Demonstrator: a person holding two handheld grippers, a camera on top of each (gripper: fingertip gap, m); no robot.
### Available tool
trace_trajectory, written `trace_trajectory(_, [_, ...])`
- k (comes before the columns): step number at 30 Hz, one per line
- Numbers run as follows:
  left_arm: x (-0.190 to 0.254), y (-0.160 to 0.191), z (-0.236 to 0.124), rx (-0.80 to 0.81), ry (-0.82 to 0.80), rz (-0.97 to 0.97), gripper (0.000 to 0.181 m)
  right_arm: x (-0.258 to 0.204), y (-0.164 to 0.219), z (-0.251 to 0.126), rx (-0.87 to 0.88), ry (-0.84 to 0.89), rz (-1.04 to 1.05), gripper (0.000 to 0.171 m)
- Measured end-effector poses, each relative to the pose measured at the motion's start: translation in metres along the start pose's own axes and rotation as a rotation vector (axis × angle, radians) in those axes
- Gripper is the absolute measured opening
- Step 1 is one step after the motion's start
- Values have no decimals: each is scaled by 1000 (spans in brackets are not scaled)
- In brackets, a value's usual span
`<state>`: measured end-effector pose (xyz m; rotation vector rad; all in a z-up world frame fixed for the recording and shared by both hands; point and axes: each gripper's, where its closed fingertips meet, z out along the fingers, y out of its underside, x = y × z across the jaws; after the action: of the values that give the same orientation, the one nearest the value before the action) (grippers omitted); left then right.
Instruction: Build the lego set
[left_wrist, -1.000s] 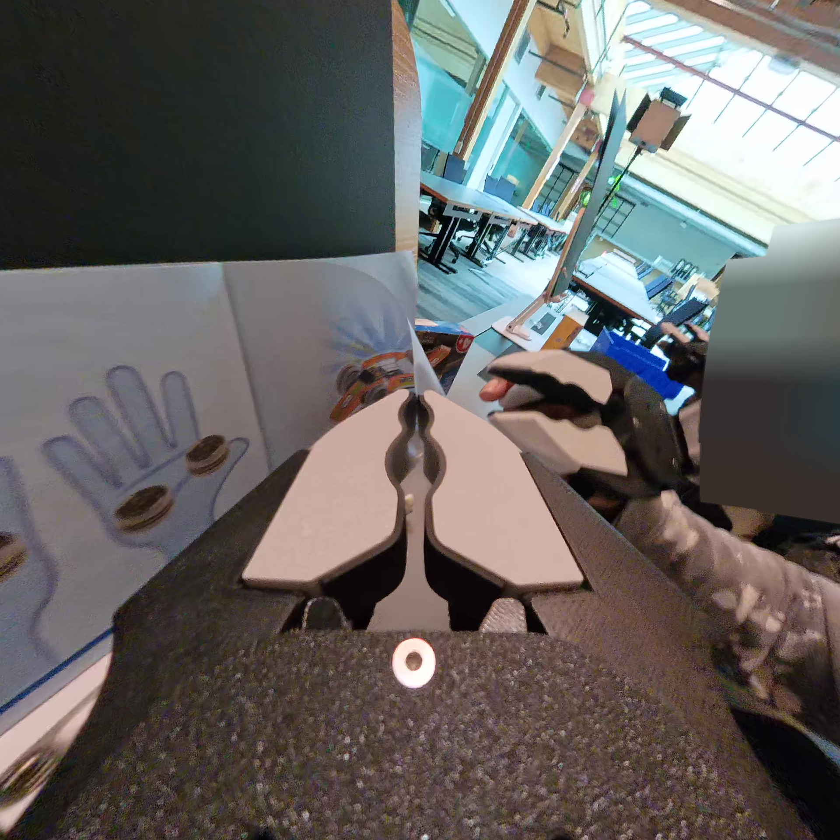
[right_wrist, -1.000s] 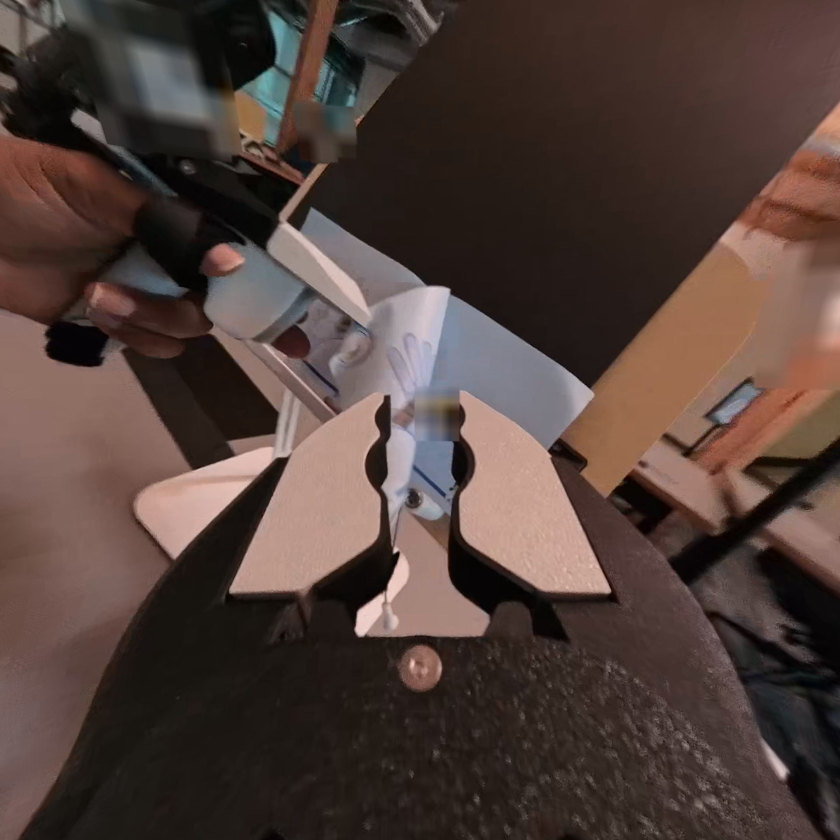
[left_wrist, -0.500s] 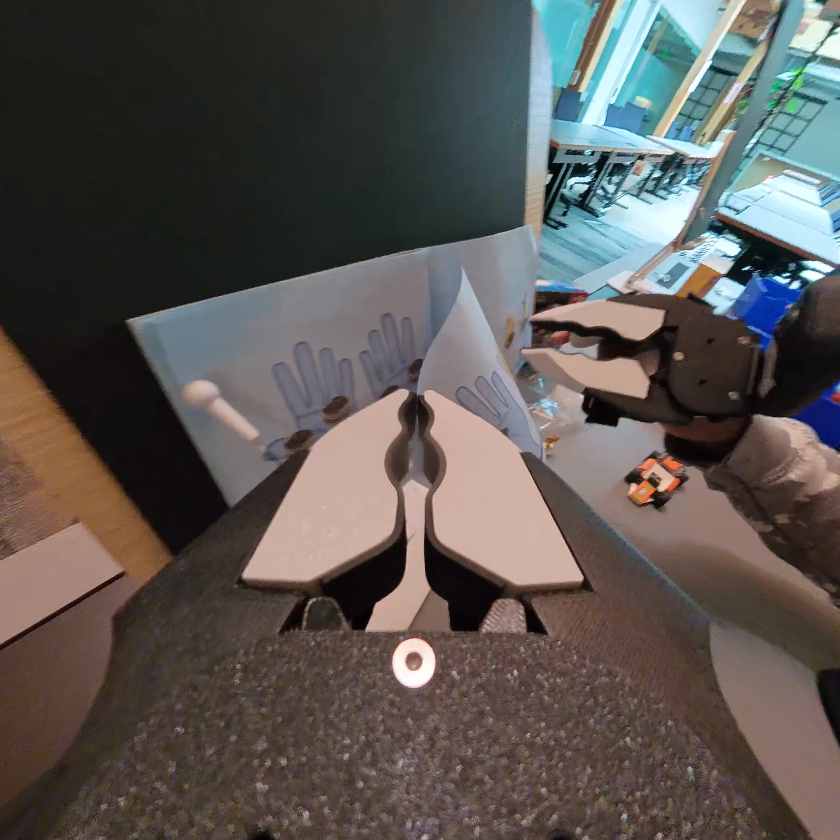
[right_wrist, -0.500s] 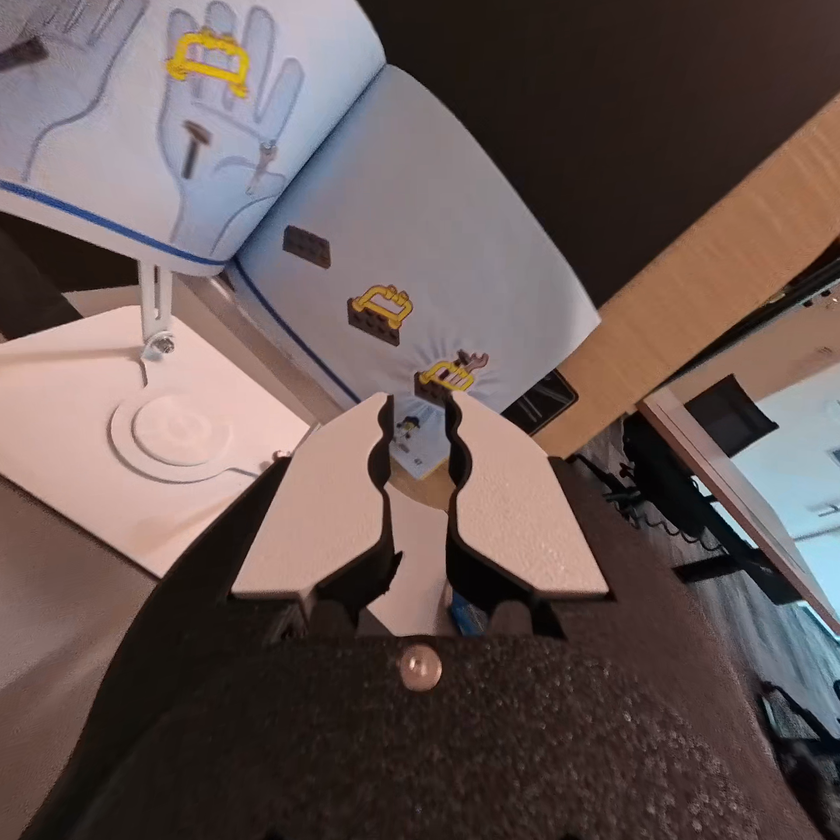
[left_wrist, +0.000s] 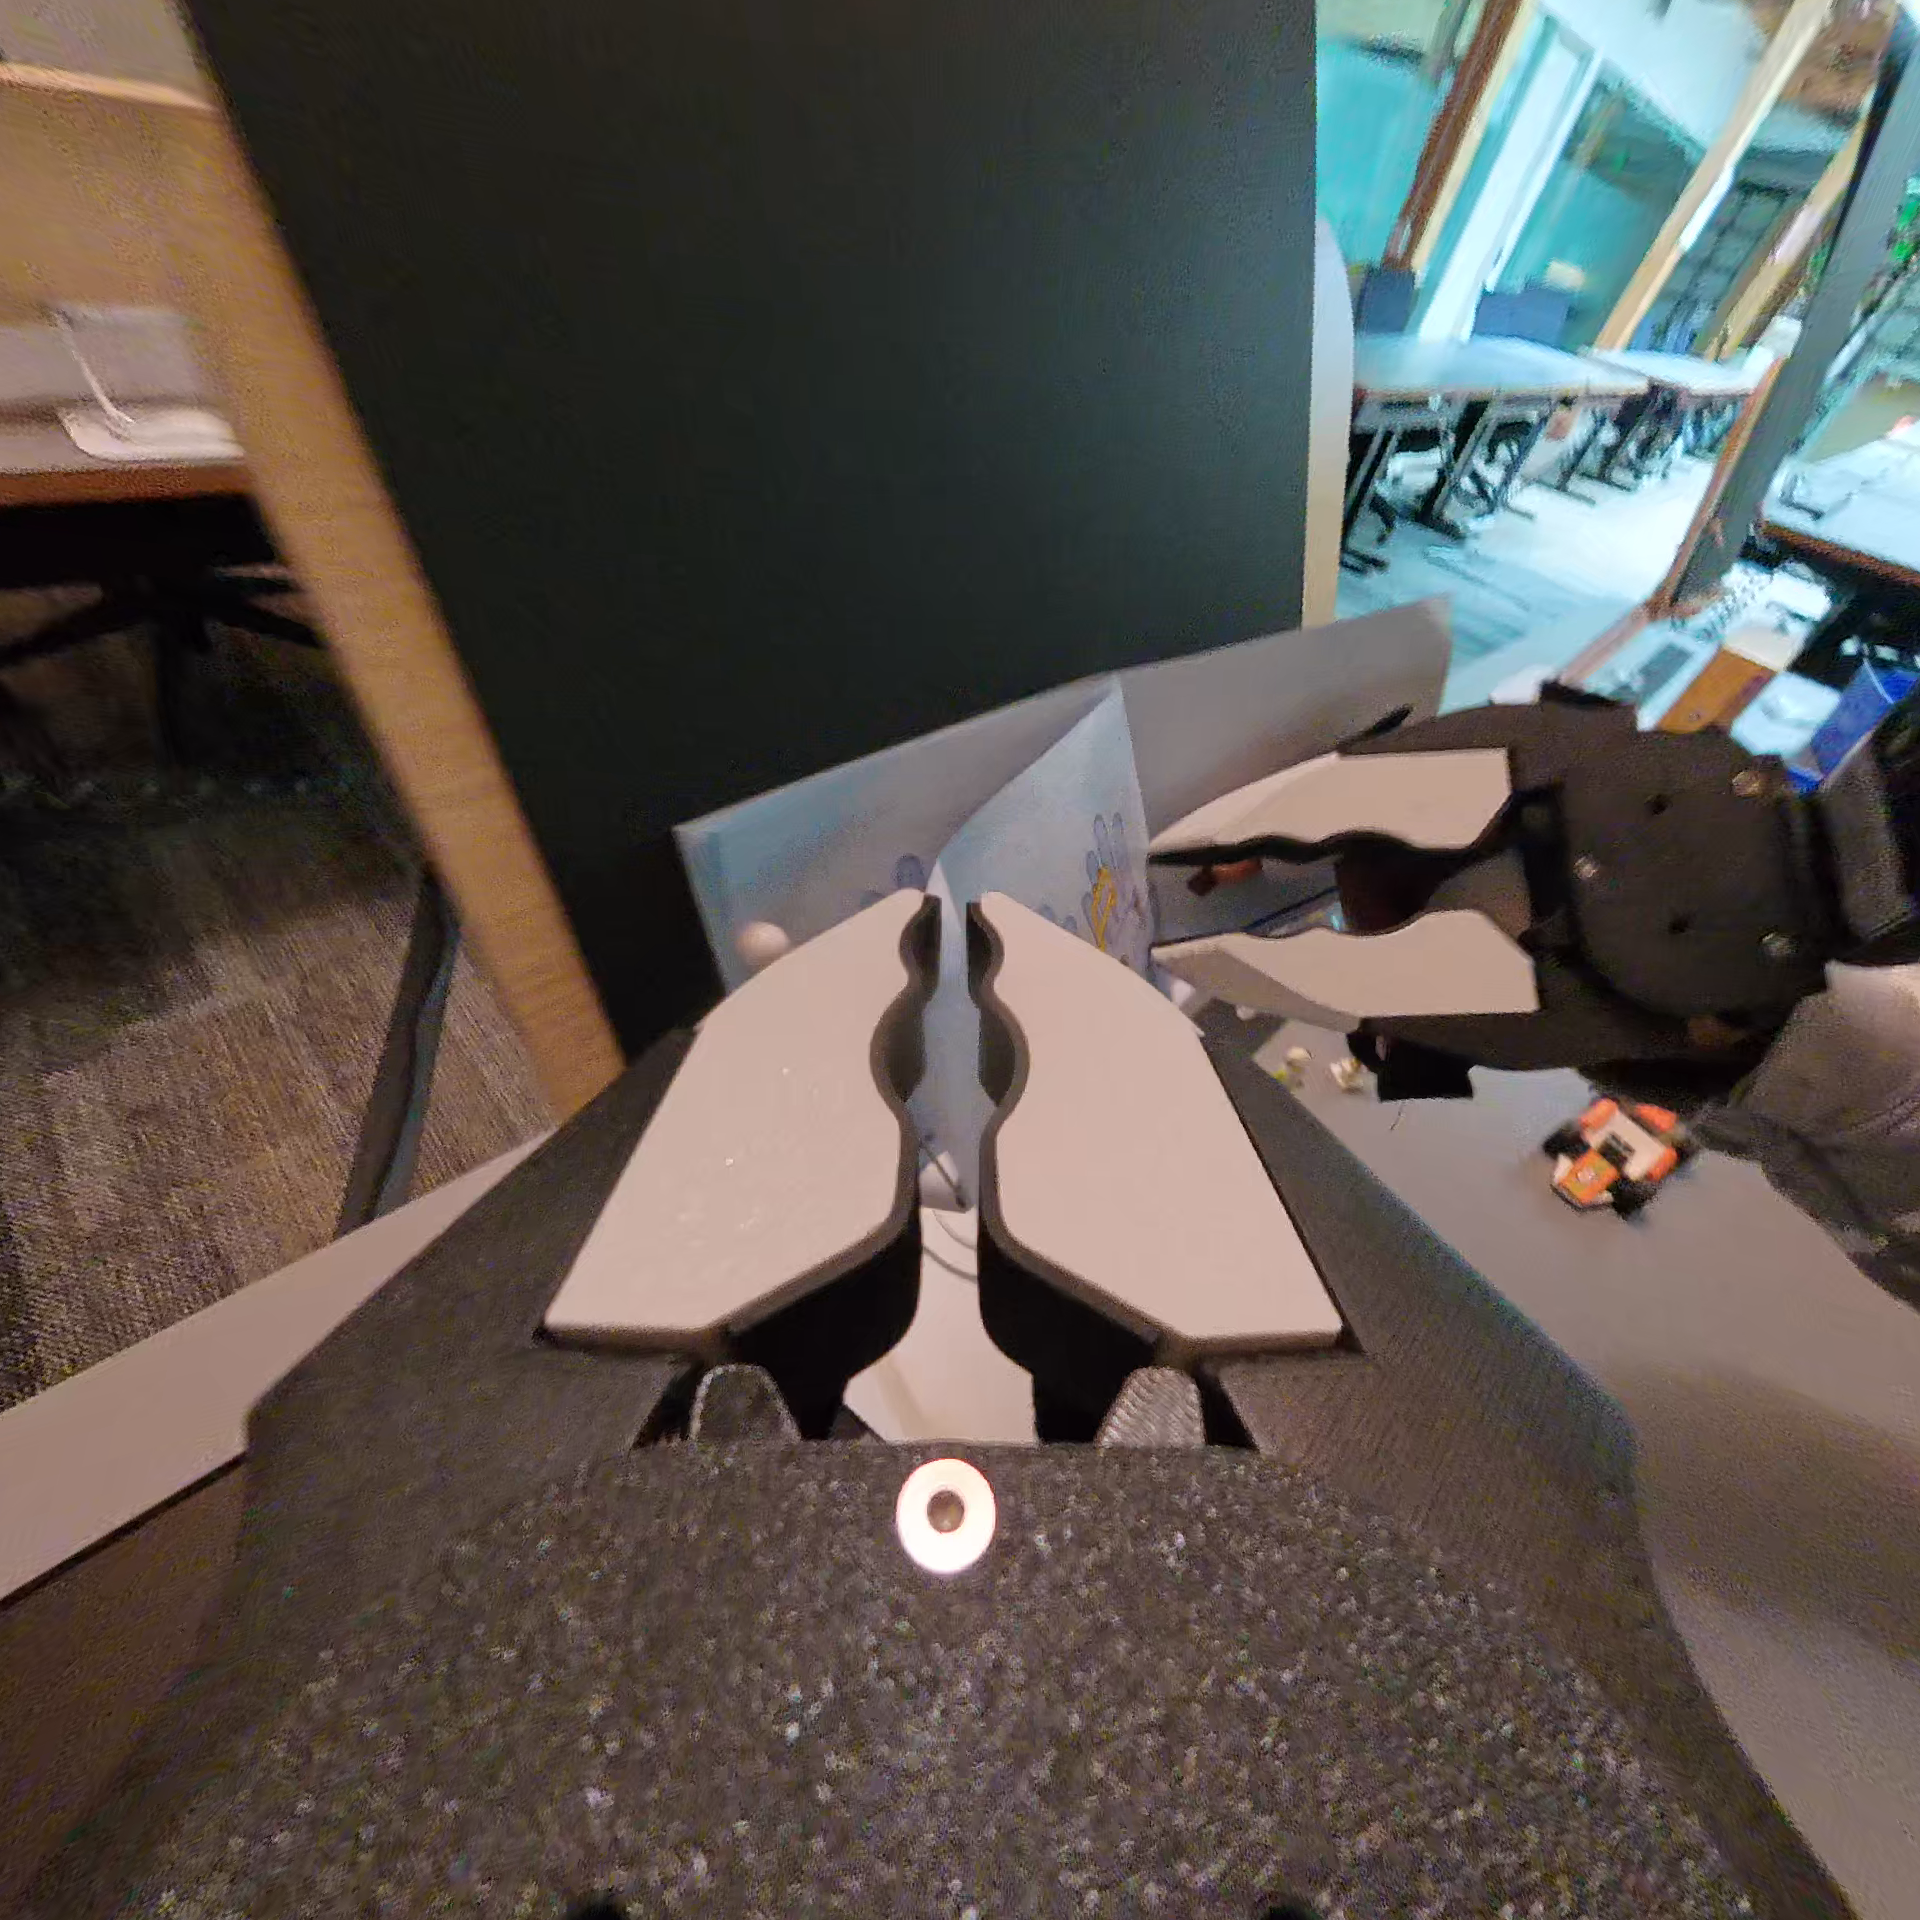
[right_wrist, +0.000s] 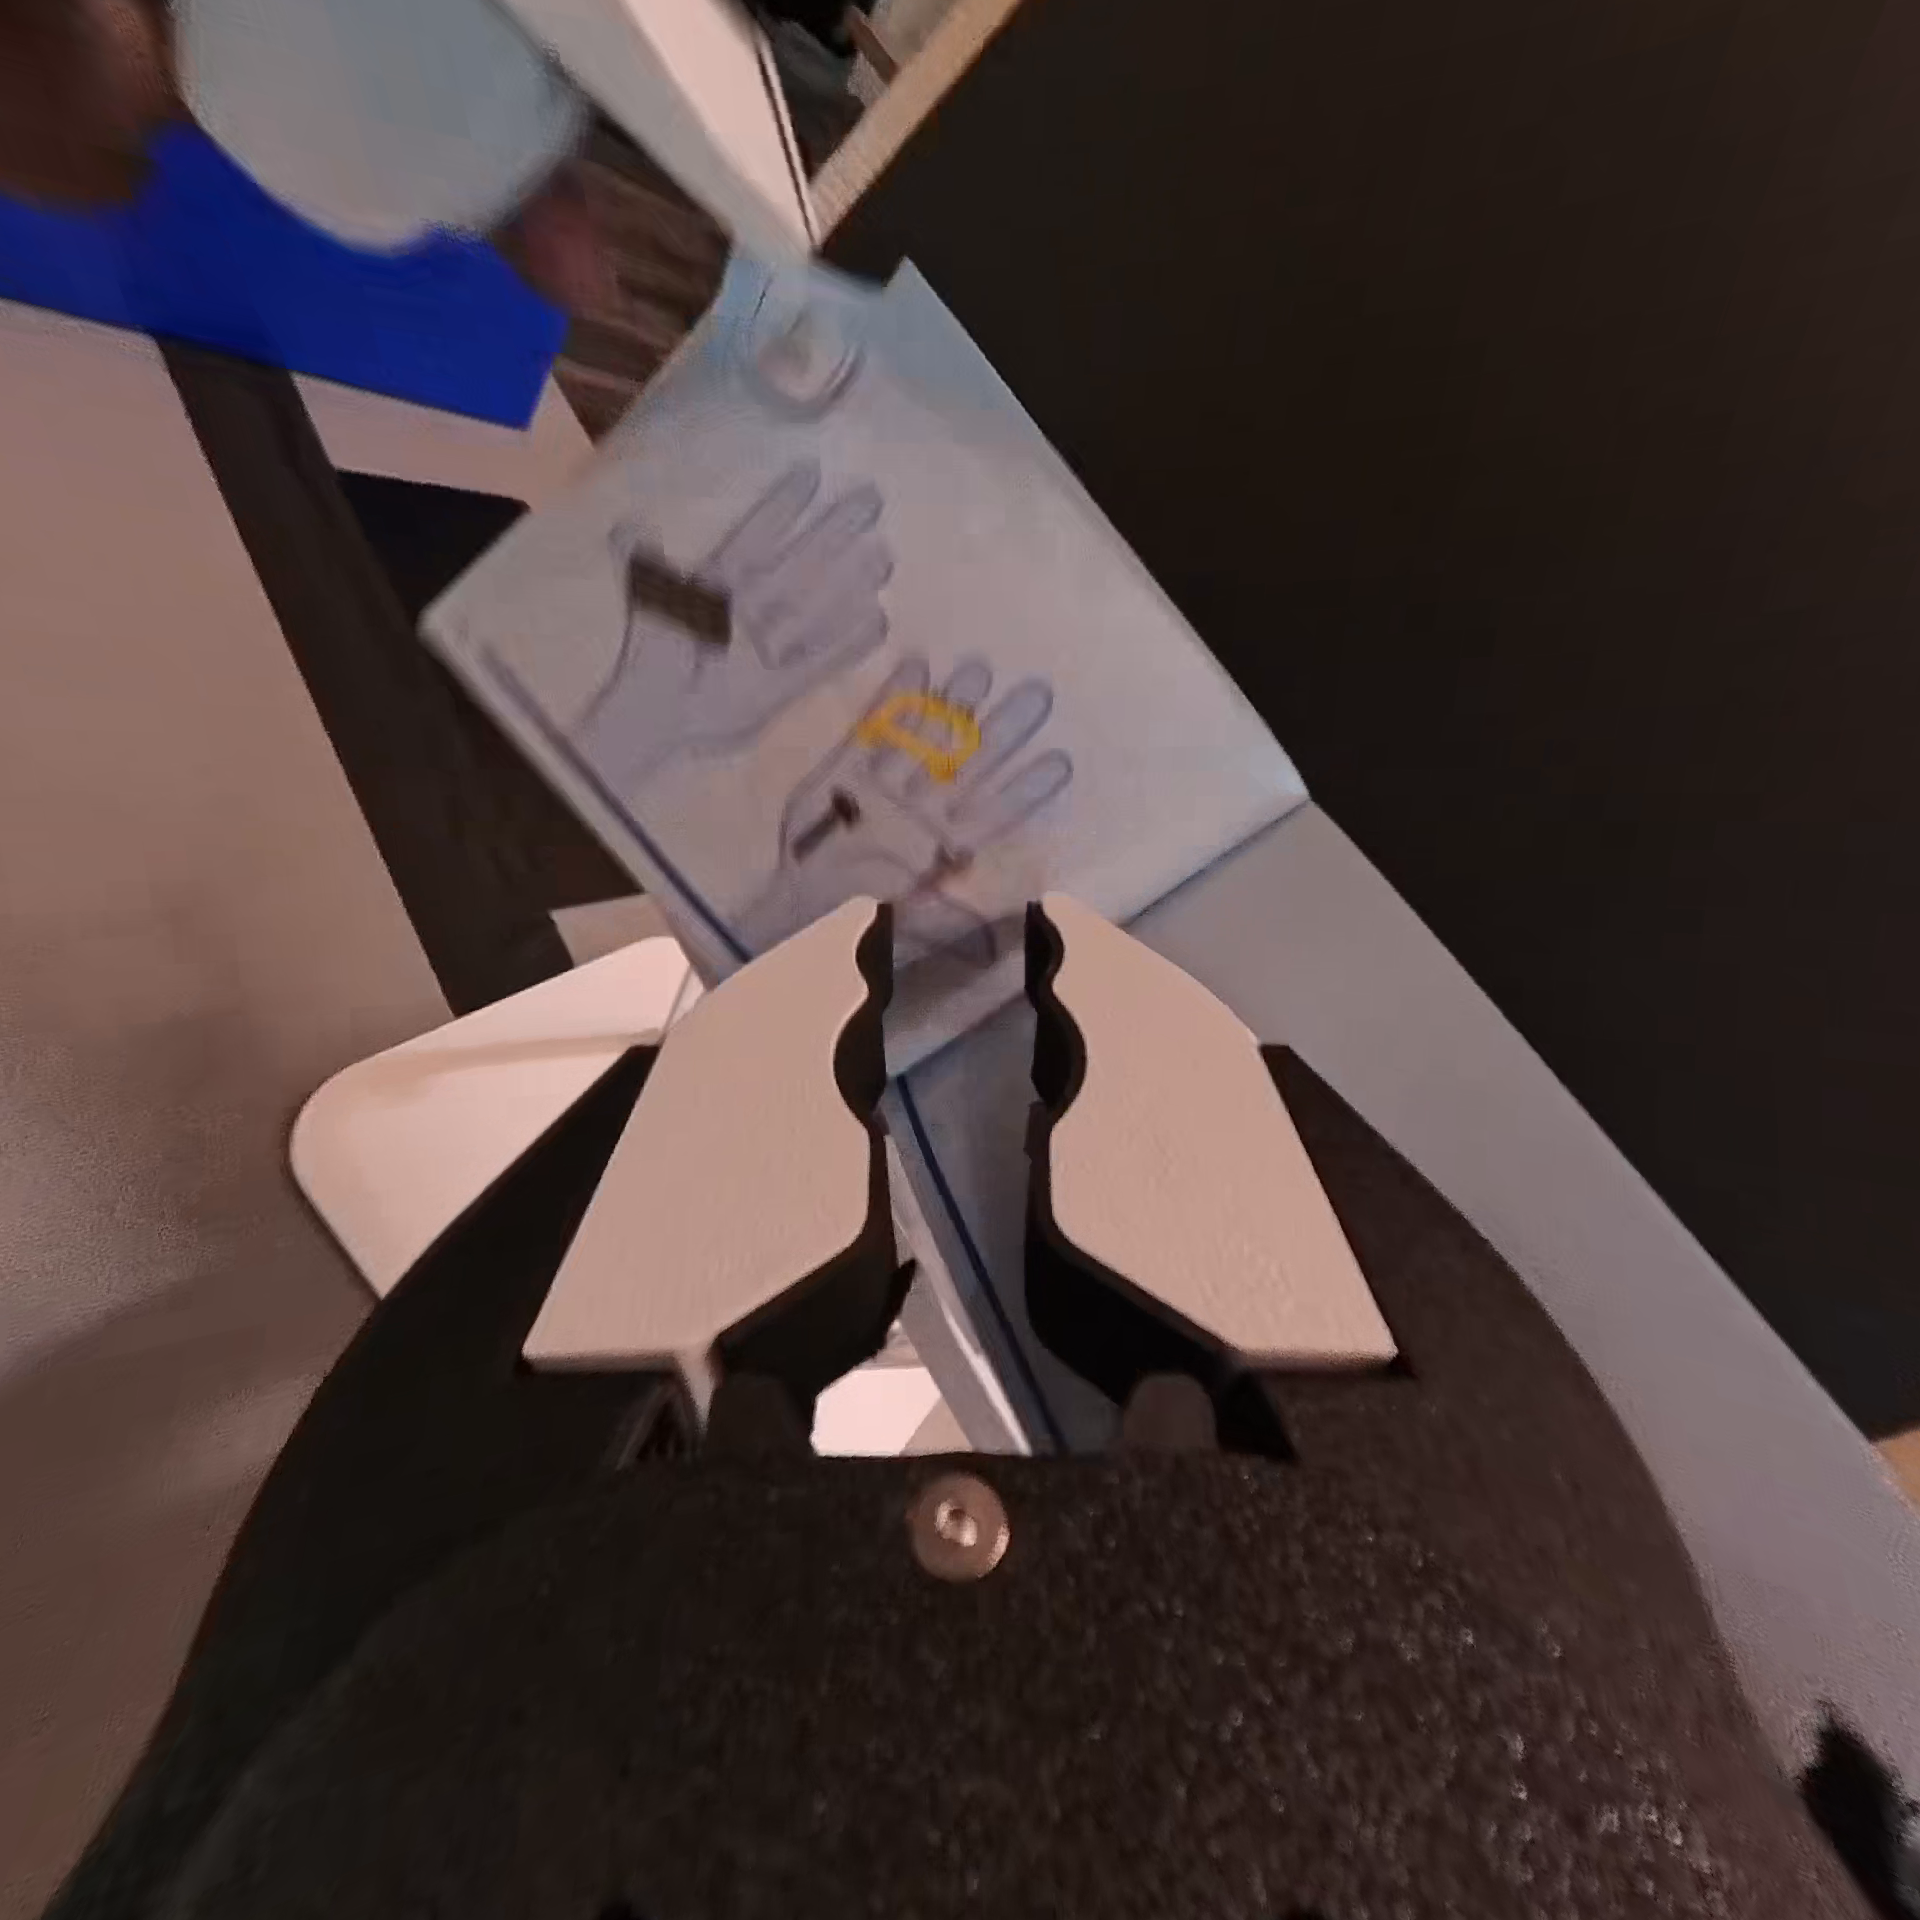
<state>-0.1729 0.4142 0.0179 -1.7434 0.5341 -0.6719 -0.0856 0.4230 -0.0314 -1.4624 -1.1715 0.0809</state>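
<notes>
Looking along our left claw (left_wrist: 953, 914), we see a thin gap between its fingertips, and a loose page of the instruction booklet (left_wrist: 1049, 831) stands edge-on in that gap; whether the pads still pinch the page we cannot tell. The booklet stands open and tilted back just beyond the tips, propped before a dark panel (left_wrist: 790, 416), its spine running roughly upright. To the right, our right claw (left_wrist: 1236, 904) reaches in sideways toward the booklet, its two fingers one above the other and clearly apart, with nothing gripped. Below it, on the grey desk (left_wrist: 1558, 1351), lies a small orange, white and black lego car (left_wrist: 1616, 1148), well apart from both claws, its long axis running left to right, with a few tiny loose pieces (left_wrist: 1320, 1065) near the booklet's foot.

From our right claw (right_wrist: 958, 920), the fingers stand released, and the lower edge of the booklet (right_wrist: 914, 665) passes between them, close to the left finger; the blur hides any touching. The pages slant from lower right to upper left. A white stand base (right_wrist: 436, 1101) rests on the desk beside it. Farther off, blurred, the left claw (right_wrist: 769, 145) meets the booklet's top.
</notes>
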Motion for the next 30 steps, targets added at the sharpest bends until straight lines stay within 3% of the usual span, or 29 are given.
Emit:
trace_trajectory(3, [-25, -5, -18, 48, -79, -30, 5, 1, 8, 3, -2, 18, -2, 24])
trace_trajectory(8, [-46, 29, -20, -66, -104, -41, 16, 4, 13, 0, 33, 26, 49, 24])
trace_trajectory(13, [-17, 59, -5, -160, -22, 46, 11, 1, -3, -9, 113, 27, 59, 24])
trace_trajectory(16, [16, 49, -2, -99, 59, 133, 12, 2, -4, -12, 126, 38, 74, 24])
trace_trajectory(19, [28, 26, -8, 27, 123, 66, 11, 8, 3, -14, 129, 42, 125, 24])
trace_trajectory(21, [17, 16, -14, 90, 146, -22, 10, 13, 11, -15, 112, 51, 153, 24])
trace_trajectory(25, [-43, 36, -22, 54, -37, -178, 6, 20, 23, -19, 93, 68, 180, 24])
trace_trajectory(30, [-28, 65, -8, -56, -19, -76, 9, 22, 26, -20, 104, 71, 215, 24])
